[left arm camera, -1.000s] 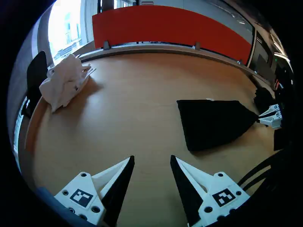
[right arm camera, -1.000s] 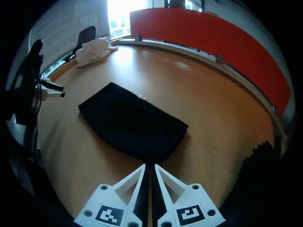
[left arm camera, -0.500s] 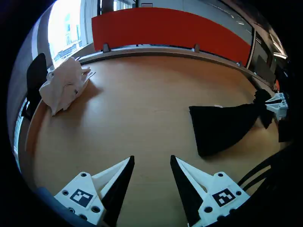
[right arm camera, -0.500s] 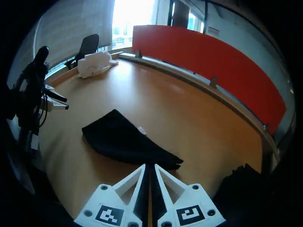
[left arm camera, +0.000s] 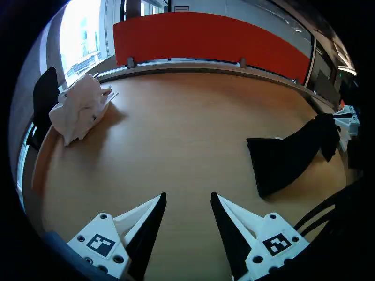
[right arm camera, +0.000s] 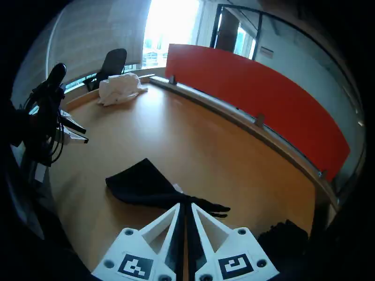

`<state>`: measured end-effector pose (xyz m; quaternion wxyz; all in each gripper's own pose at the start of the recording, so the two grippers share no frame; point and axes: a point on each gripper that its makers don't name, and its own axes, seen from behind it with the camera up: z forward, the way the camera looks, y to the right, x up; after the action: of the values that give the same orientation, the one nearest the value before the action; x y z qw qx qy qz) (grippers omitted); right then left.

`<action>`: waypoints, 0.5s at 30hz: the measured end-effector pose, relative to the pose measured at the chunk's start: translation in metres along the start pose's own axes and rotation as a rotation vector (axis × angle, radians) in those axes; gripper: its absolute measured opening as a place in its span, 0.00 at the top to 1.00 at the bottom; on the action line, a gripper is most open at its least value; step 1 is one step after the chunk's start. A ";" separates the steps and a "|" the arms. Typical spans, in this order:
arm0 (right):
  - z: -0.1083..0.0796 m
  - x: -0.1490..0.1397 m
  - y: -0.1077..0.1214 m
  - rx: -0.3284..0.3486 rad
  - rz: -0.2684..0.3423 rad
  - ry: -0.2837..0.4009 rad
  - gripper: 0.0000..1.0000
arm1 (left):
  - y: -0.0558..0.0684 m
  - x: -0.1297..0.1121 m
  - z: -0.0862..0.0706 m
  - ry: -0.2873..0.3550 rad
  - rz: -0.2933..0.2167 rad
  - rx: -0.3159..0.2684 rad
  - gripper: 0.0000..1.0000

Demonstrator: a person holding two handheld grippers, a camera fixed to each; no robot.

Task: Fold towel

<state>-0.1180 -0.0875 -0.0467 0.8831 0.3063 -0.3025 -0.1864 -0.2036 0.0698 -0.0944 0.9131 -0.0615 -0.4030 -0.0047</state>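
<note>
A person's right gripper [right arm camera: 186,209] stands clenched on one bunched end of a black towel [left arm camera: 286,157]. It holds that end clear of the wooden table [left arm camera: 178,122] while the rest trails down and lies on the wood, on the near side of the red screen [left arm camera: 206,37] and toward its right-hand end as the left gripper view has it. The left gripper [left arm camera: 187,196], fingers spread and grasping nothing, hangs over bare table farther from the red screen than the towel and well apart from it. A white cloth heap [left arm camera: 79,105] sits near the screen's opposite end, out of the way. The risk here appears to lie in the single pinch. With one end gathered between the fingers and no second hold, the layers may slide over one another, so that whatever fold the towel carries opens or skews. The cloth could also slip out of the narrow grip if it is pulled against the drag of the part on the table. And should the raised end be laid down as it hangs, the towel would probably land creased and out of square, since the free gripper is too far off to steady the trailing edge.
</note>
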 end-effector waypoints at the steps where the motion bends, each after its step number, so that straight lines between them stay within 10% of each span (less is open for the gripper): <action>1: -0.002 0.002 0.001 -0.001 -0.003 0.003 0.93 | 0.000 0.000 0.000 0.000 -0.001 0.000 0.31; 15: -0.006 0.003 0.004 -0.002 -0.019 0.007 0.93 | 0.000 -0.003 -0.001 -0.001 -0.001 0.002 0.31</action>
<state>-0.1115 -0.0837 -0.0467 0.8827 0.3089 -0.2961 -0.1941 -0.2044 0.0697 -0.0971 0.9129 -0.0601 -0.4037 -0.0047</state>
